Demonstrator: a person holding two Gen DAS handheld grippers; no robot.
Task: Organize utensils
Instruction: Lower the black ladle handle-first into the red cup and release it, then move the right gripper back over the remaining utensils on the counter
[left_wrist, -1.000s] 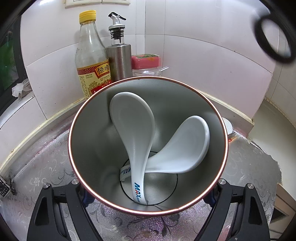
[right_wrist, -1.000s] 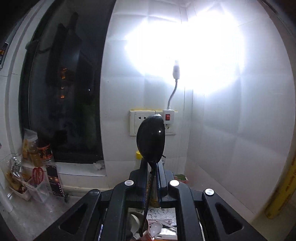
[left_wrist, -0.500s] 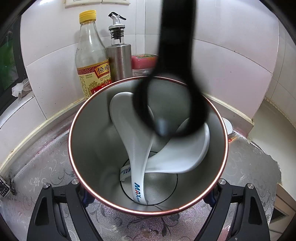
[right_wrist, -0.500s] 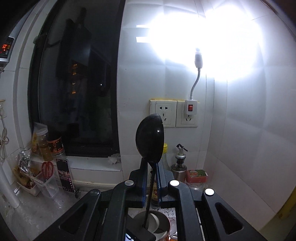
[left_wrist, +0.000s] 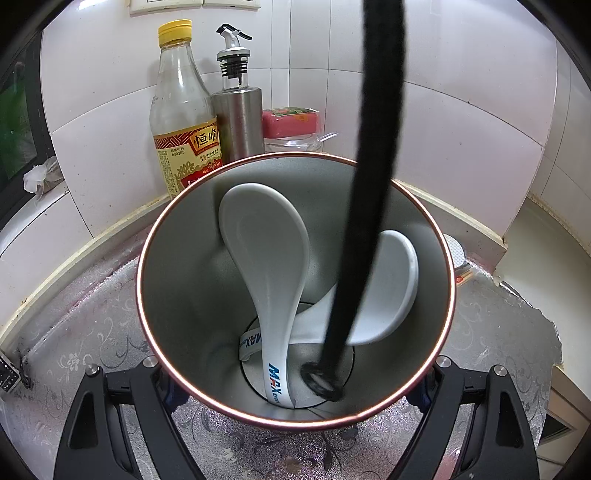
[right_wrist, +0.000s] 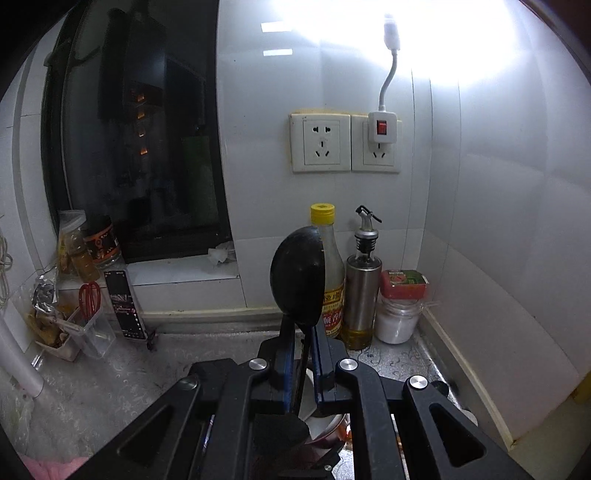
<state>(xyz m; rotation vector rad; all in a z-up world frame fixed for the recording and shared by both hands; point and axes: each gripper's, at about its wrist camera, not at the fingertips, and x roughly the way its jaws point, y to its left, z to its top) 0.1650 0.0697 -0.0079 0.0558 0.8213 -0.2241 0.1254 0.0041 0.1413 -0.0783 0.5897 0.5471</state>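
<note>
1. Left wrist view: the left gripper (left_wrist: 295, 373) has its jaws set wide around a metal cup (left_wrist: 170, 295) with a copper-coloured rim, one finger (left_wrist: 122, 402) on each side of the cup wall, which fills the gap between them.
2. Two white ceramic spoons lie inside the cup, handles down: a tall spoon (left_wrist: 269, 258) leaning toward the back wall and a second spoon (left_wrist: 384, 291) tipped to the right.
3. A black spoon handle (left_wrist: 373, 184) comes down from the top edge into the cup, and its ringed end sits at the cup floor beside the tall spoon's handle.
4. Right wrist view: the right gripper (right_wrist: 303, 354) has its jaws nearly together, pinching the neck of the black spoon (right_wrist: 297, 277), whose bowl stands upright above the fingertips; the cup rim shows below them.
5. Writing: the tall spoon's handle reads "MAX" in blue with a red stroke; the same word shows on the second spoon's handle.
6. A yellow-capped glass bottle (left_wrist: 183, 122) bears a gold and red label with Chinese characters; smaller print is too fine to read.
7. Beside it stand a steel oil dispenser (left_wrist: 238, 114) and a red-lidded jar (left_wrist: 291, 127).
</note>
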